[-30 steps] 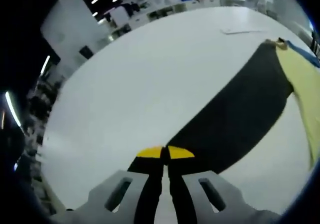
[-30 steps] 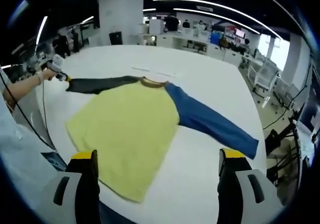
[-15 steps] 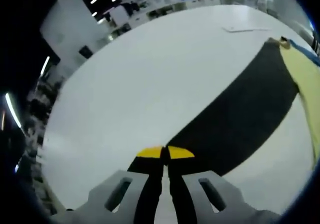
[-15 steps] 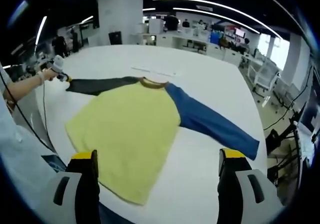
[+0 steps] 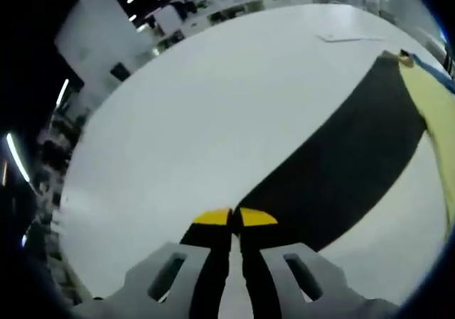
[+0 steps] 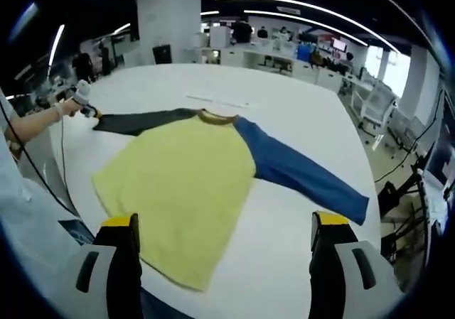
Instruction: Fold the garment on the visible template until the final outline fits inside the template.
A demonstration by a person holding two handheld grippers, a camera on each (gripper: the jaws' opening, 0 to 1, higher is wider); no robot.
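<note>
A wide white table (image 6: 298,113) stands in a large office hall with long ceiling lights and desks far behind. On it the garment (image 6: 192,177) lies flat and spread, front side down or up I cannot tell: a yellow body, a brown collar (image 6: 217,118), a dark grey sleeve (image 5: 341,170) reaching to one side and a blue sleeve (image 6: 302,173) reaching to the other.

The left gripper (image 5: 234,218) has its yellow-tipped jaws pressed together on the cuff end of the dark grey sleeve, low at the table surface. In the right gripper view this same gripper (image 6: 84,100) is seen at the table edge, held by a hand (image 6: 67,106). The right gripper (image 6: 224,223) is above the hem side of the garment with its jaws wide apart and nothing between them.

The step in hand seems to be the first fold (the sleeve inward). Next, I think the cuff must be lifted and carried over the yellow body, then laid flat. I cannot make out a template outline.
</note>
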